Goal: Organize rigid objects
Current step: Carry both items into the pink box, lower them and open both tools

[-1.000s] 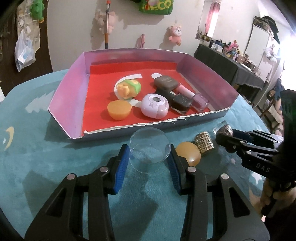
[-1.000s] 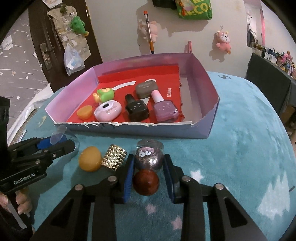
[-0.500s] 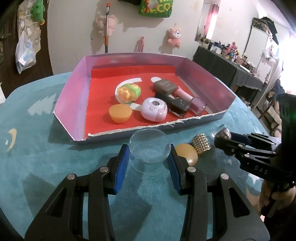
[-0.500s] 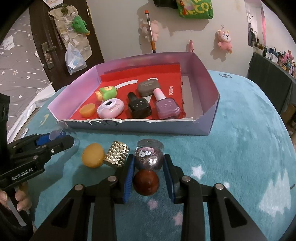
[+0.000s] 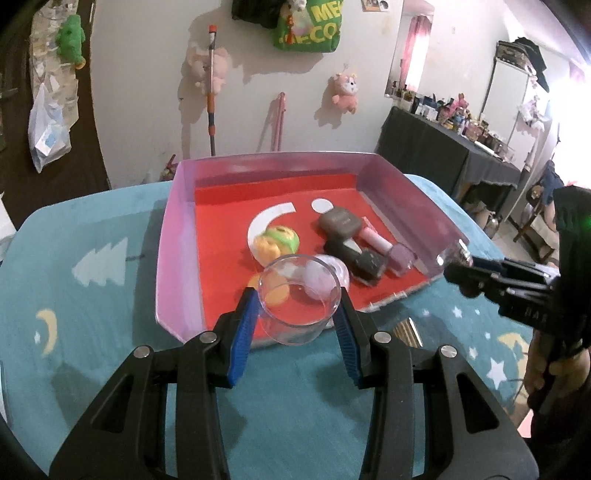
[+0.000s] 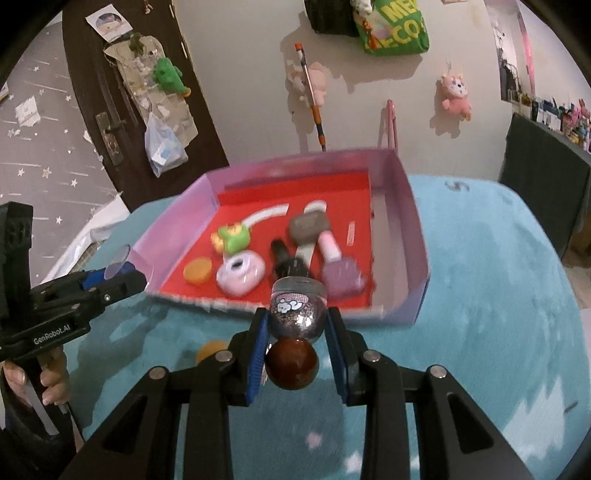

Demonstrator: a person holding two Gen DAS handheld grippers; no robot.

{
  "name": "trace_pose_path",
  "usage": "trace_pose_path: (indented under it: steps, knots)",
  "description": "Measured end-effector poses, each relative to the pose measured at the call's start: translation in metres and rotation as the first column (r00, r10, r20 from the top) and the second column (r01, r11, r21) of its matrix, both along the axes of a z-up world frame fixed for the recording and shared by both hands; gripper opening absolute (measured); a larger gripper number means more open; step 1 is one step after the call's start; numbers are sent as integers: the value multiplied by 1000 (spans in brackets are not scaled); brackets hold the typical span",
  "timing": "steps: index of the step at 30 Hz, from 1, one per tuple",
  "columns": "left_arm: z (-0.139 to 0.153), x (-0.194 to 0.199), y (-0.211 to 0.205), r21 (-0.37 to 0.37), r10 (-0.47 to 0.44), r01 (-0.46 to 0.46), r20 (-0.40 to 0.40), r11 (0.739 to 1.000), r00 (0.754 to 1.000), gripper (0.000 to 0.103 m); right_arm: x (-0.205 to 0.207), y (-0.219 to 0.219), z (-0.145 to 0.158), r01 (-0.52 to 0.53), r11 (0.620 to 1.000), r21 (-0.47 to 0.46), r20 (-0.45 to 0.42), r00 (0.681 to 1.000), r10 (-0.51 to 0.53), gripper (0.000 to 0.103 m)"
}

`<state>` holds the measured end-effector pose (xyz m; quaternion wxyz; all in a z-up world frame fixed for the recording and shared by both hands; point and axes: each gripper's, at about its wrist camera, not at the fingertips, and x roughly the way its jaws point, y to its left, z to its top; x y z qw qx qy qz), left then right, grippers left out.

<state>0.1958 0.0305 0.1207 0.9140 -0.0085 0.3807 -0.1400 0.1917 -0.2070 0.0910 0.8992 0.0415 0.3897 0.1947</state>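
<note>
One clear plastic dome point(image 5: 299, 301) clamped in my left claw point(image 5: 295, 306); one glittery round-capped bottle point(image 6: 298, 312) clamped in my right claw point(image 6: 297, 325); both tilted downward over one red-floored cardboard tray point(image 5: 177, 251).

The black left gripper point(image 6: 125, 282) has "GenRobot.AI" in white letters on its side. A green bag point(image 6: 397, 27) hanging on the wall shows big yellow letters, "ME" on top and "ECO" under it (the rest is cut off or hidden). The blue cloth point(image 6: 498, 295) on the table has a mark by its far edge that looks like a "5".
</note>
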Motion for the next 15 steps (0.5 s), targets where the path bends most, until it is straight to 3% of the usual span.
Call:
trace_pose_path:
  steps: [5,9,15]
  knots:
    - [2,34,2,20,-19,21,-52,1000,998,39,40,2,16,4,1000,-28,-3,1000,-4,33]
    - [-3,65,-2,83,-26,34,-97,996,995,39,75,6,20,0,998,-62,-33,999,-2,33]
    - [-15,98,-3,146,0,23,-157,989,988,39,128,21,8,-9,982,-188,-108,994,-11,33]
